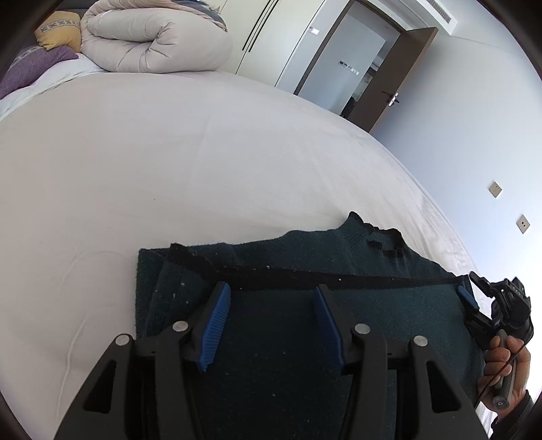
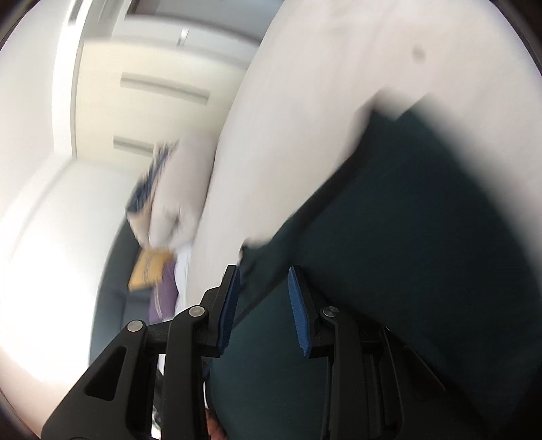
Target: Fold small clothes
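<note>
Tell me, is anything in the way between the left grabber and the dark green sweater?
No, nothing visible. The left gripper is right over the dark green sweater on the white bed, jaws apart. The quilt and pillows lie far off.

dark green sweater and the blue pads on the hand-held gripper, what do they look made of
The dark green sweater looks like a fuzzy knit, likely wool or a blend: matte nap, ribbed collar, pale lint specks. The blue pads on the left hand-held gripper look like ribbed rubber or soft plastic, judging by fine ridges and a dull sheen; which one, the look leaves open.
</note>
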Available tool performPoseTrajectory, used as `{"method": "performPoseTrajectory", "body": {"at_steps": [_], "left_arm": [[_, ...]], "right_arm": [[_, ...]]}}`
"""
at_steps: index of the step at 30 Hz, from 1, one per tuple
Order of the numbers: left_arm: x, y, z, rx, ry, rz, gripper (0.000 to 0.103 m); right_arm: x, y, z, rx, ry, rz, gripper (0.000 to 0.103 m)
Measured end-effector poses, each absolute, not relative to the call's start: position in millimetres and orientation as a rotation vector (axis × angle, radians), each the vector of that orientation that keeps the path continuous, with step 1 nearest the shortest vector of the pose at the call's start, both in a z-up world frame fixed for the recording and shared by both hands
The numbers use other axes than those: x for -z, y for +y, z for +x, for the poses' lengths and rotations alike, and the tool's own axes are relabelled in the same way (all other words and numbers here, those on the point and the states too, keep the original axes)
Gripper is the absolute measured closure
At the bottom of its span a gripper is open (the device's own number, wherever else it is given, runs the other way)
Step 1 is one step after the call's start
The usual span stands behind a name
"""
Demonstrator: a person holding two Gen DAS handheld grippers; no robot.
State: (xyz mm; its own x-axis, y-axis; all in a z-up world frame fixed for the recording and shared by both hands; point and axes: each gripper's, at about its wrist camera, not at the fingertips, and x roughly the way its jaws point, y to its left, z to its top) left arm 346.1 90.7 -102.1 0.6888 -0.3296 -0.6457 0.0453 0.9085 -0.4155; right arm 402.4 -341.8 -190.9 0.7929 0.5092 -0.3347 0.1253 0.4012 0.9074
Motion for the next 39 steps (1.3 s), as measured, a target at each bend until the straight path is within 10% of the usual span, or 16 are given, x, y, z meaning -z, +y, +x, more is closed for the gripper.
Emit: {"method": "performPoseTrajectory", "body": {"at_steps": [8,14,16,18,23,31,39], "left_arm": [[105.8,94.0,342.6,0.242,0.760,-0.400,0.044],[105.3,93.5,341.8,0.245,0.755,-0.397,0.041],[103.2,97.4,341.3,0.260,0.758,-0.424,0.040],[96.4,104.8,335.2,0.250,0.773,-0.471,0.039],[77.8,130.7,289.9,0.226,0.727,-0.633,0.034],[81.1,152.3,220.4,0.101,0.765,-0.587,0.027],[108.0,157.2,221.6,0.114,0.876,-0.598,0.027]], "right_arm": [[212.9,-411.8,319.8,-0.087,0.415,1.256,0.083],[184.0,-380.6,314.5,0.029,0.580,0.994,0.079],[168.0,-365.7,311.2,0.076,0.601,0.859,0.072],[156.2,-357.5,303.5,0.131,0.655,0.750,0.040],[140.1,-342.1,272.9,0.113,0.770,0.571,0.038],[133.1,-334.1,209.5,0.134,0.837,0.419,0.085],[122.2,-380.0,161.8,0.127,0.869,0.415,0.089]]}}
